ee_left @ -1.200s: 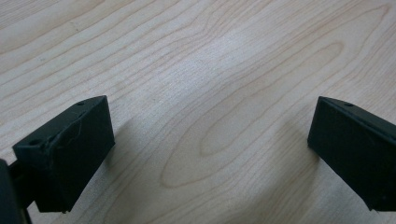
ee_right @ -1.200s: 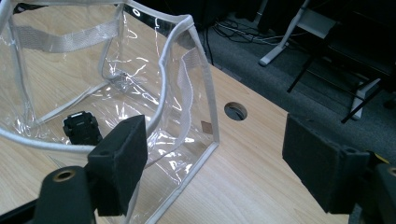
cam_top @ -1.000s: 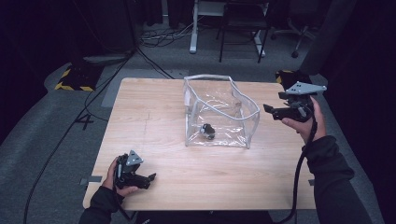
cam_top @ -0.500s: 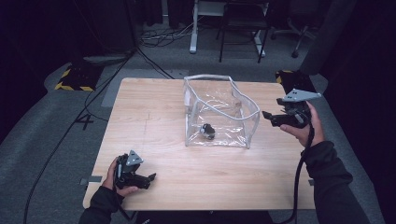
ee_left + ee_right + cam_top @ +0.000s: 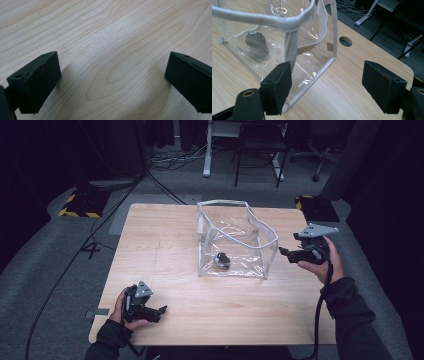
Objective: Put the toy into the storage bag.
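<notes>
High view: a clear plastic bag (image 5: pixel 235 240) with grey trim stands open-topped on the wooden table (image 5: pixel 165 245), slightly toward 1 o'clock from the table's centre. A small dark object (image 5: pixel 222 260) lies inside on the bag's floor; what it is cannot be told. The right gripper (image 5: pixel 285 253) hangs at 3 o'clock of the bag, just beside its right wall, jaws pointing toward 9 o'clock at the bag. No contact is seen. The left gripper (image 5: pixel 161 310) rests low on the table at 7 o'clock of the bag, well apart from it, held in the person's left hand (image 5: pixel 129 312).

Left gripper view: both black jaws stand wide apart over bare wood grain of the table (image 5: pixel 110 45), nothing between them; released.

Right gripper view: the jaws stand apart, released, with nothing pressed between the pads. The bag (image 5: pixel 274 45) sits at 11 o'clock, its grey-trimmed corner edge running down just beside the left-hand jaw; whether they touch cannot be told. The dark object (image 5: pixel 257 46) shows through the plastic at 10 o'clock. A round hole (image 5: pixel 345 41) in the tabletop lies at 12 o'clock, beyond the bag's corner.
</notes>
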The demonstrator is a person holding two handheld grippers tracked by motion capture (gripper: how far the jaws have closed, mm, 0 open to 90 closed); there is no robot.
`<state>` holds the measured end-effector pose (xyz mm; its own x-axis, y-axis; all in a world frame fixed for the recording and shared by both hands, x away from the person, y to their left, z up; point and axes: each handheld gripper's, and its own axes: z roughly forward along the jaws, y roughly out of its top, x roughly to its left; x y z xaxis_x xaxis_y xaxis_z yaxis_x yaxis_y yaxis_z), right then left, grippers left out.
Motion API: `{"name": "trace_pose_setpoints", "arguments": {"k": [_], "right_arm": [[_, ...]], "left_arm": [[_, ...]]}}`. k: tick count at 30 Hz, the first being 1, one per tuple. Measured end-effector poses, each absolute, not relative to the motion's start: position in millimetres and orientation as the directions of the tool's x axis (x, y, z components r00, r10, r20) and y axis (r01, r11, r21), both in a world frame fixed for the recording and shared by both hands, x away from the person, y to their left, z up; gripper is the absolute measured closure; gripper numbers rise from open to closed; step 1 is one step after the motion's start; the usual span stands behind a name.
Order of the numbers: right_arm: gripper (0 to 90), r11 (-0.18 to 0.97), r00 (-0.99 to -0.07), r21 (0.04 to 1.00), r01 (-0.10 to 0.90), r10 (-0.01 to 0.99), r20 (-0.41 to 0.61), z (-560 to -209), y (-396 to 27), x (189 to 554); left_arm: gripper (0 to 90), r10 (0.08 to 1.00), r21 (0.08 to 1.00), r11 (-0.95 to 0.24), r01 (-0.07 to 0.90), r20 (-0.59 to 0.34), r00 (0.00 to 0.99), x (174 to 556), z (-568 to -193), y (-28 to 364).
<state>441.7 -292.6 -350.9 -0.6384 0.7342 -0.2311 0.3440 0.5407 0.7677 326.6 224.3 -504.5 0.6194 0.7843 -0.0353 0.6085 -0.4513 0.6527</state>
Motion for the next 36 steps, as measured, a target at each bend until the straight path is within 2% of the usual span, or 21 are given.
{"name": "trace_pose_setpoints", "arguments": {"k": [36], "right_arm": [[24.5,0.560,-0.643,0.734,0.384,0.733,-0.222,-393.2,-302.3,417.4]], "left_arm": [[0.7,0.784,0.653,-0.451,0.609,-0.036,0.619,326.6,-504.5,224.3]]}}
